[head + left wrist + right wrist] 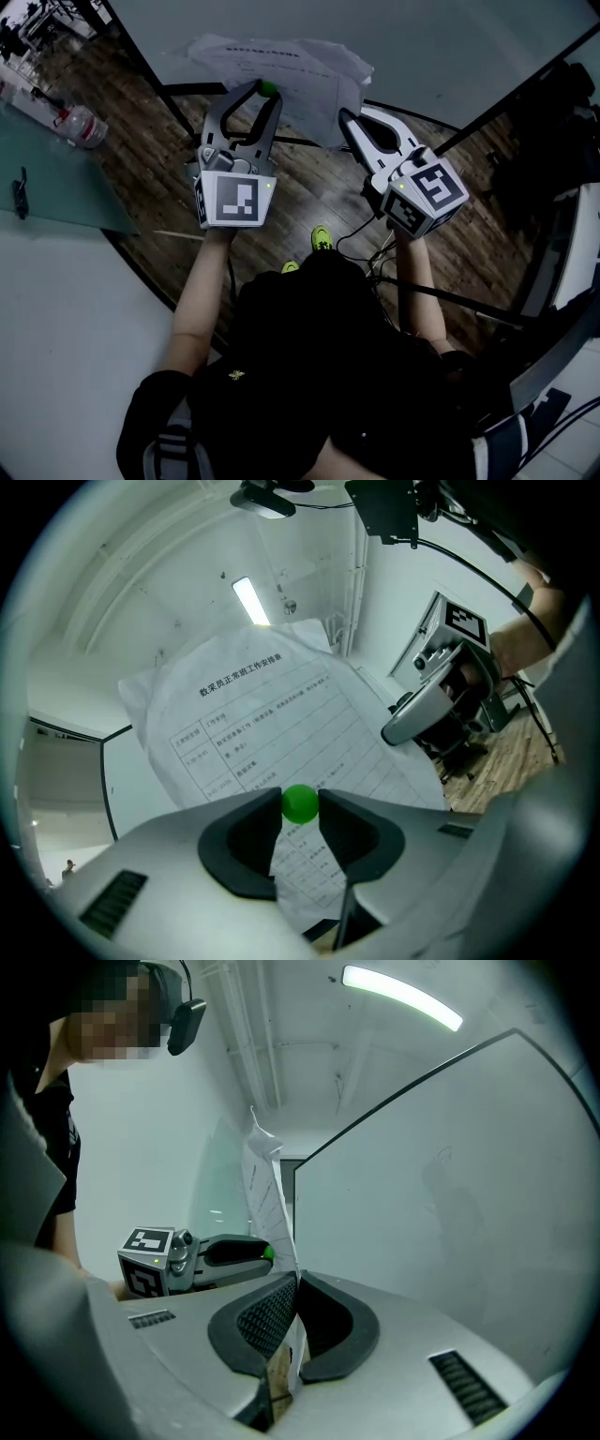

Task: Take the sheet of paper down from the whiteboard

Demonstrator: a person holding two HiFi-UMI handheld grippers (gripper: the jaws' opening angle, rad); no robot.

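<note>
Right claw [294,1283] is clamped shut on the edge of the sheet of paper [300,66]. The sheet stands edge-on just in front of the whiteboard [450,1194], beside its dark framed edge. Left claw [300,801] pinches a small green ball [267,89], probably the magnet that pins the sheet, in front of the lower part of the printed page. Whether the paper touches the board cannot be told. To do this step well, the left claw should draw the ball straight away from the board. The right claw needs a firm pinch and the same gentle pace, so the crumpled sheet neither tears nor slips free.
</note>
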